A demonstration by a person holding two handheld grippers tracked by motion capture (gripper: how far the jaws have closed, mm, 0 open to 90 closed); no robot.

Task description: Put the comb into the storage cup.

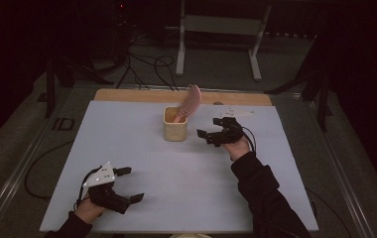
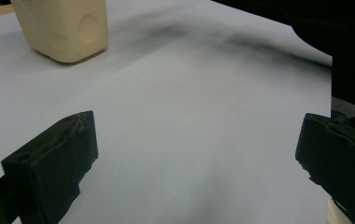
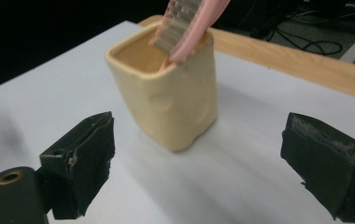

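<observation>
A cream square cup [image 1: 175, 124] stands on the white sheet at the back middle of the table. A pink brush [image 1: 190, 101] leans out of it, bristle head up and to the right. My right gripper [image 1: 208, 128] hovers just right of the cup, open and holding nothing. In the right gripper view the cup [image 3: 168, 98] and the brush [image 3: 187, 25] stand beyond the spread jaws of that gripper [image 3: 199, 158]. My left gripper [image 1: 129, 184] rests open near the front left, far from the cup. The cup [image 2: 66, 28] shows at the upper left of the left gripper view.
The white sheet [image 1: 142, 158] covers most of the wooden table, whose bare strip [image 1: 127, 94] shows at the back. Cables [image 1: 147, 67] and a metal stand [image 1: 221, 29] lie on the dark floor behind. A small pale object [image 1: 233, 113] lies behind my right hand.
</observation>
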